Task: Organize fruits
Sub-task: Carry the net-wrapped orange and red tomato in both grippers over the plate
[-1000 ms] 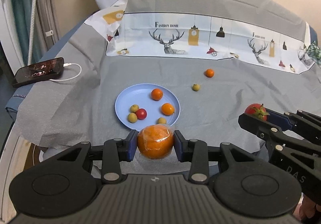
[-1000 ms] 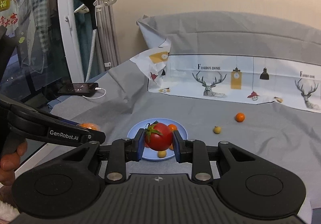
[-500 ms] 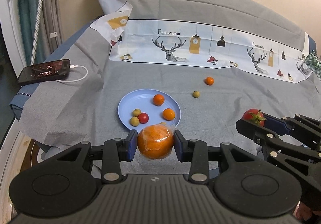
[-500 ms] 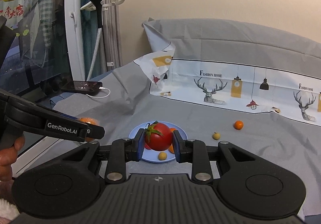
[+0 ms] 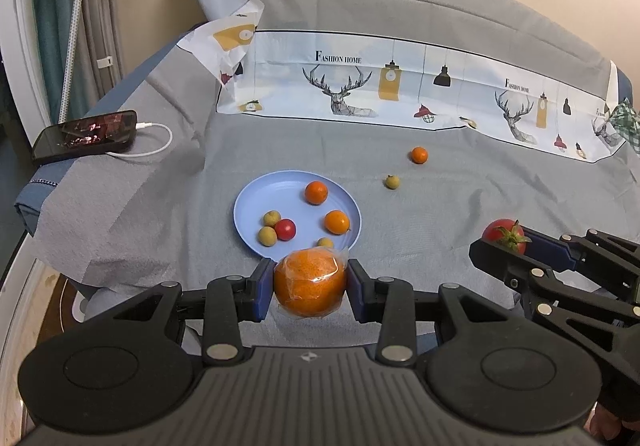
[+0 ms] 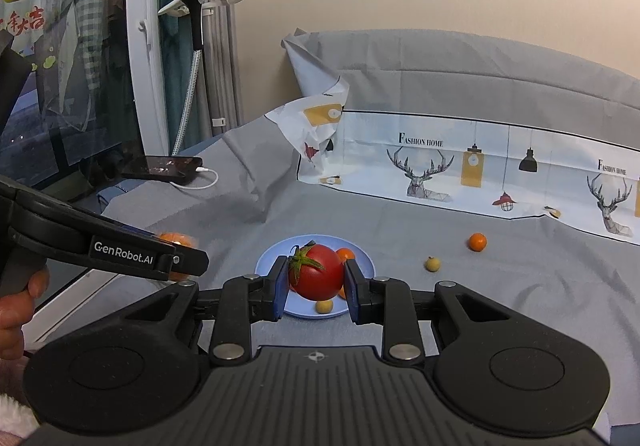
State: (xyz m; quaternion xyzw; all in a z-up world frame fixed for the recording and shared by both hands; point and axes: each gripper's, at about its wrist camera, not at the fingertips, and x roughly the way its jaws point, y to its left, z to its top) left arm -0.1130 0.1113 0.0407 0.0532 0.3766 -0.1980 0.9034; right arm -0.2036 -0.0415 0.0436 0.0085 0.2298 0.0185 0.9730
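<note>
My left gripper (image 5: pixel 310 282) is shut on a plastic-wrapped orange (image 5: pixel 310 288), held above the near edge of the grey cloth, just short of the blue plate (image 5: pixel 260 194). The plate holds several small fruits. My right gripper (image 6: pixel 316 280) is shut on a red tomato (image 6: pixel 318 278) with a green stem, held in the air in front of the plate (image 6: pixel 268 262). The tomato also shows in the left wrist view (image 5: pixel 502 232). A small orange (image 5: pixel 419 155) and a small yellow-green fruit (image 5: pixel 392 182) lie loose on the cloth right of the plate.
A phone (image 5: pixel 84 134) on a white cable lies at the cloth's left edge. A printed deer sheet (image 5: pixel 400 86) runs along the back. A garment steamer pole (image 6: pixel 192 46) and a window stand to the left.
Both grippers, still holding their fruit, have tilted up and drawn back a little, so the plate and loose fruits sit lower and farther in view.
</note>
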